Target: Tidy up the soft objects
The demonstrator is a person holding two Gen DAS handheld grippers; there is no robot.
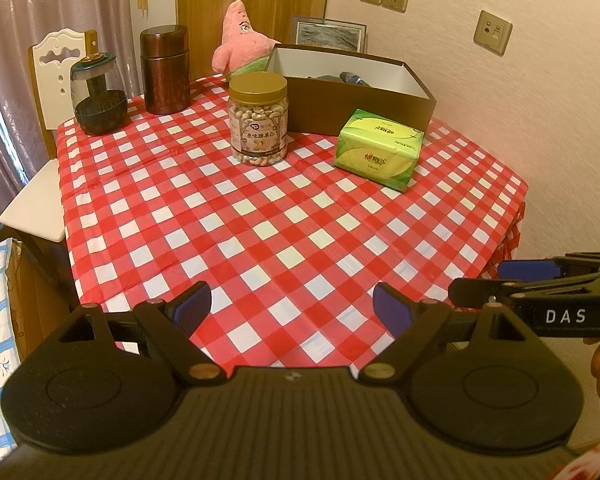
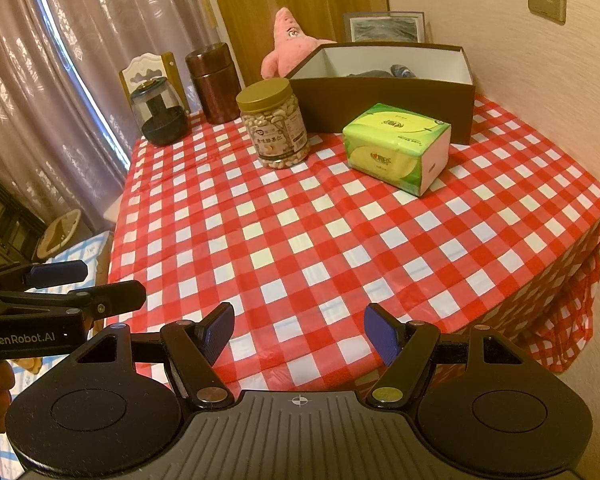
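while both grippers gape, tissue pack [image 2: 396,146] white end — right view only

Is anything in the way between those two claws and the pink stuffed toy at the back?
Yes. The pink plush toy sits at the table's far edge, behind the nut jar and the brown box. Both the left gripper and the right gripper hover open at the near edge, with bare tablecloth before the jar.
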